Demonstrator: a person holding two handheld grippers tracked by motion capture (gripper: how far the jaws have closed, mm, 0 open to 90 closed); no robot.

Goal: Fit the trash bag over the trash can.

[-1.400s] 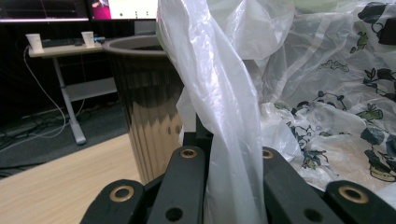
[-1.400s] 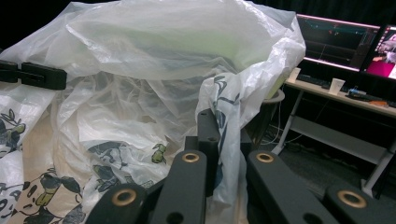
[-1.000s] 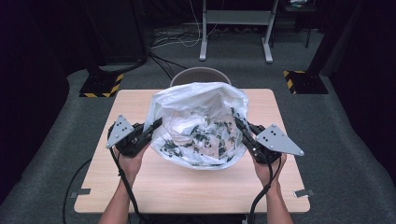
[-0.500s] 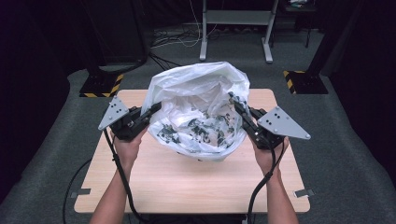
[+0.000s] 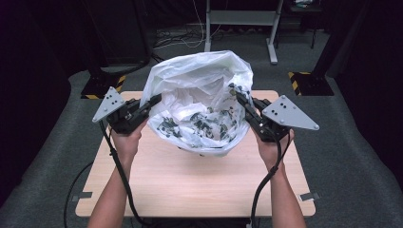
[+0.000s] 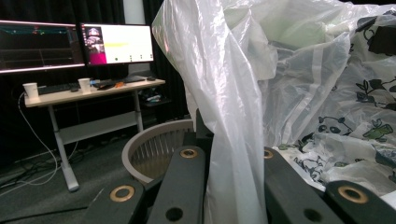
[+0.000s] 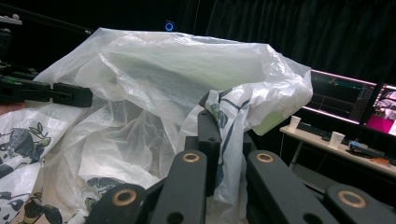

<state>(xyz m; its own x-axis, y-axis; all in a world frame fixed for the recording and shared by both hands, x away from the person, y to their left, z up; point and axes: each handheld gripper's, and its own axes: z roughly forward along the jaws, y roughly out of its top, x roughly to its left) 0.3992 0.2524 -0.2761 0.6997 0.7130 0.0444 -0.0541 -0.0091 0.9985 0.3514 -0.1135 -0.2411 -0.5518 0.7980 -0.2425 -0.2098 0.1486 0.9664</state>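
A translucent white plastic bag (image 5: 199, 90) printed with dark leaves and pandas hangs open between my two grippers, above the wooden table (image 5: 190, 185). My left gripper (image 5: 154, 100) is shut on the bag's left rim. In the left gripper view the film (image 6: 303, 70) runs down between the black jaws of that gripper (image 6: 219, 140). My right gripper (image 5: 240, 97) is shut on the right rim. In the right gripper view a printed fold of the bag (image 7: 163, 70) is pinched in this gripper (image 7: 224, 135), and the left gripper (image 7: 70, 94) shows across the bag's mouth.
A round grey slatted basket (image 6: 154, 154) stands on the floor just beyond the table's far edge. Farther off are a desk (image 6: 93, 93) with monitors and paper cups, a metal frame (image 5: 242, 19), and yellow-striped stand bases (image 5: 299, 80) on the carpet.
Both grippers have risen together with the bag's rim in them. The bag has lifted off the table and hangs higher, its mouth held wide.
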